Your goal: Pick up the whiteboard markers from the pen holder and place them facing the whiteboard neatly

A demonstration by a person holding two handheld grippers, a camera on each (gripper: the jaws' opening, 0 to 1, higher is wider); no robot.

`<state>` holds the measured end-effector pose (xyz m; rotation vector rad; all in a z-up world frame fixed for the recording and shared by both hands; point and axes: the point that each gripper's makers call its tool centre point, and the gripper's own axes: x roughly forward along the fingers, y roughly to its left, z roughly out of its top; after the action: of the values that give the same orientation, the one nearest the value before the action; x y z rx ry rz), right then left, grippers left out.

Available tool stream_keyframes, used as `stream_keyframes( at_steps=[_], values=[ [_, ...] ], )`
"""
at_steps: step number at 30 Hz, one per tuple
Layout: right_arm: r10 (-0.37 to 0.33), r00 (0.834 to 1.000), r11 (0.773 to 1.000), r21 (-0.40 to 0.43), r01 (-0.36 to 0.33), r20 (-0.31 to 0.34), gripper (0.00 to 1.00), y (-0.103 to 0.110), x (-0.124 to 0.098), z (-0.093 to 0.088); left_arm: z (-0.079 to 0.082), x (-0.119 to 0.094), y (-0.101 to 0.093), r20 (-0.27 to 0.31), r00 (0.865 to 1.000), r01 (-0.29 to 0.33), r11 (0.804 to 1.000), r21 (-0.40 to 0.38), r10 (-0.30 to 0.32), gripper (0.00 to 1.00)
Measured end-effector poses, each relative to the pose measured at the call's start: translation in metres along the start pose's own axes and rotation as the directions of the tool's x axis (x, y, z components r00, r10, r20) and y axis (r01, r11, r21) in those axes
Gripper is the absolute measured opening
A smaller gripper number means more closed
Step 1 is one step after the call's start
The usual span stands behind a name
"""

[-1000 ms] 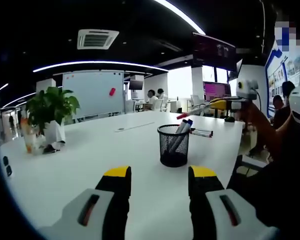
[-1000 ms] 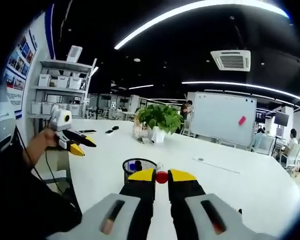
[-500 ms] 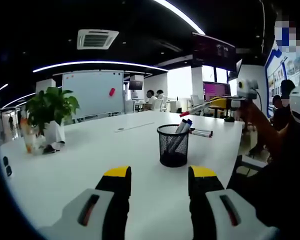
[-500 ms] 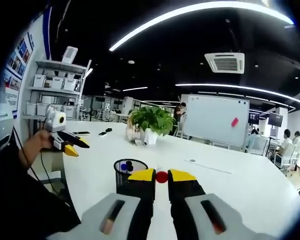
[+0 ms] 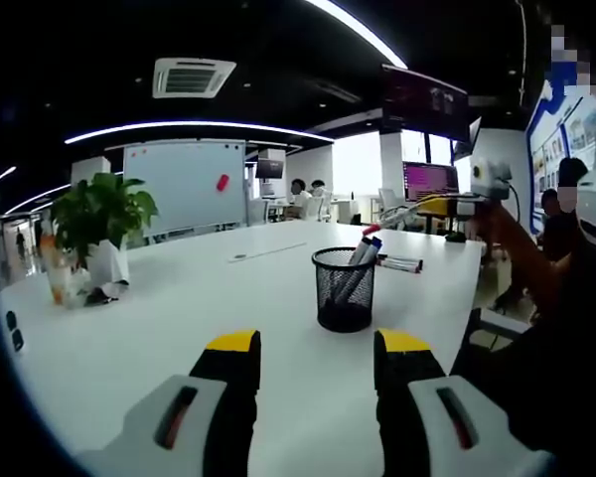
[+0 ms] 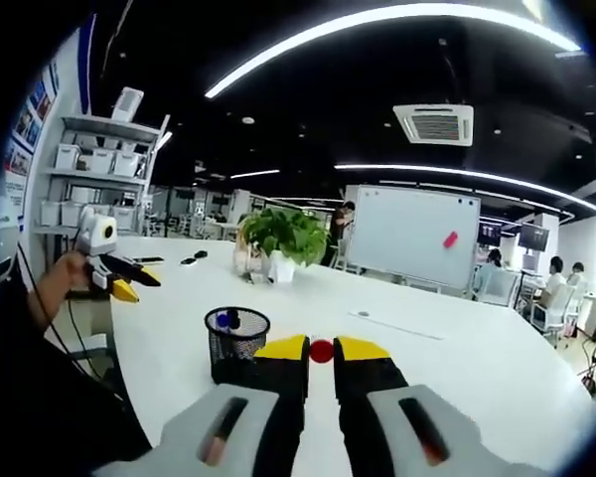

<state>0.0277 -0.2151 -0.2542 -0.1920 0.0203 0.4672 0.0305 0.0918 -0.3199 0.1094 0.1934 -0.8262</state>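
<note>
White table [image 5: 179,298] has two markers [image 5: 401,263] laid; right gripper [image 6: 321,350] grips a red marker [image 6: 321,351], left gripper [image 5: 315,343] gapes empty, holder [image 5: 344,289] keeps some.

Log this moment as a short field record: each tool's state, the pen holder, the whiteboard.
right tool: shut on red-capped marker, raised above white table
left tool: open, empty, low over the table
pen holder: black mesh, upright, markers inside
loose markers: lying on table beyond holder
whiteboard: far side, past potted plant
</note>
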Motion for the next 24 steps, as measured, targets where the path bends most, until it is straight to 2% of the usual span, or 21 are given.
stream_keyframes(
  at_steps=[24],
  values=[
    [-0.099, 0.995, 0.995, 0.024, 0.099, 0.001, 0.13, -0.037, -0.024, -0.006, 0.002, -0.001, 0.001, 0.000, 1.000, -0.004, 1.000, 0.004, 0.004, 0.47]
  ],
)
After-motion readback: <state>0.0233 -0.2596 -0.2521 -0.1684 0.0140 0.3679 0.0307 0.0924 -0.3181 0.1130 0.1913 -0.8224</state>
